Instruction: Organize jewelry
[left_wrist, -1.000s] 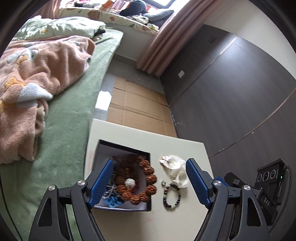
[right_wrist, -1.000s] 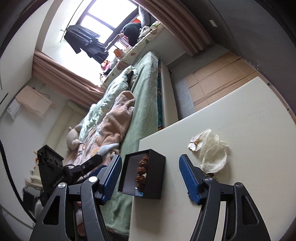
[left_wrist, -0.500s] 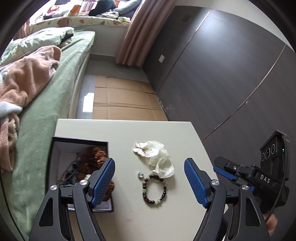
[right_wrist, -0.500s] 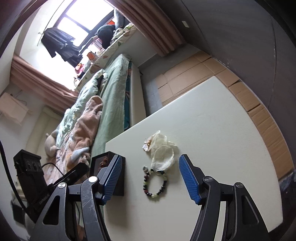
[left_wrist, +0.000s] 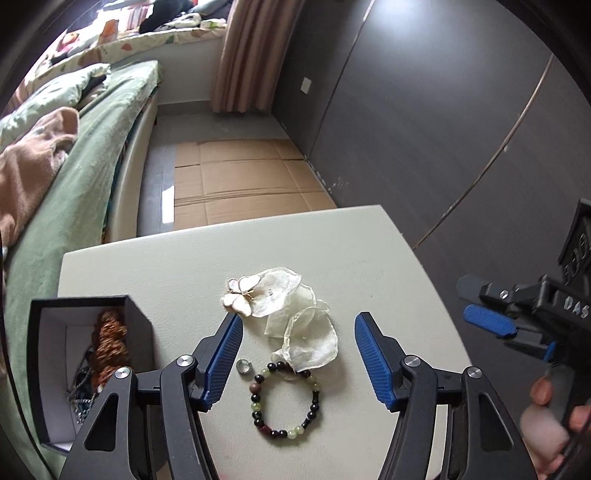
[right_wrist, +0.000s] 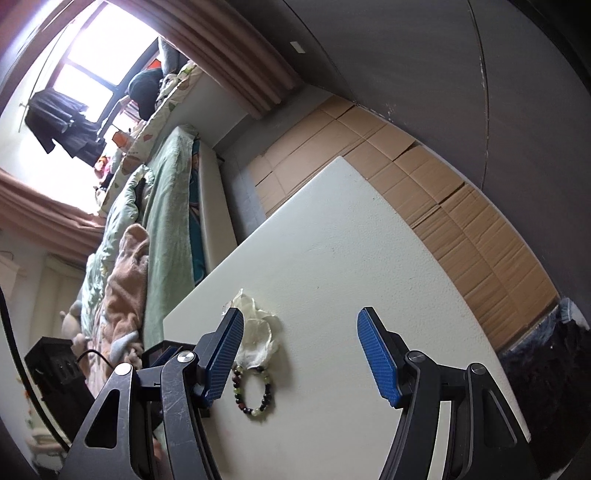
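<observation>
A dark and green bead bracelet (left_wrist: 284, 398) lies flat on the white table (left_wrist: 369, 258), between and just below my left gripper's open blue fingers (left_wrist: 297, 354). A small silver ring (left_wrist: 242, 366) lies beside its left finger. A sheer cream flower clip with a white butterfly (left_wrist: 280, 306) lies just beyond. A black box (left_wrist: 88, 354) at left holds a brown bead bracelet (left_wrist: 109, 343) and chains. My right gripper (right_wrist: 301, 354) is open and empty; the bracelet (right_wrist: 253, 391) and flower clip (right_wrist: 256, 332) sit by its left finger.
A bed with a green sheet (left_wrist: 74, 192) and peach blanket runs along the table's left side. Cardboard (left_wrist: 236, 177) covers the floor beyond the table. A dark wall panel (left_wrist: 443, 110) stands at right. The right gripper (left_wrist: 517, 317) shows at the table's right edge.
My left gripper has swung right from the box and now frames the bead bracelet. My right gripper has also turned right, so the bracelet sits by its left finger.
</observation>
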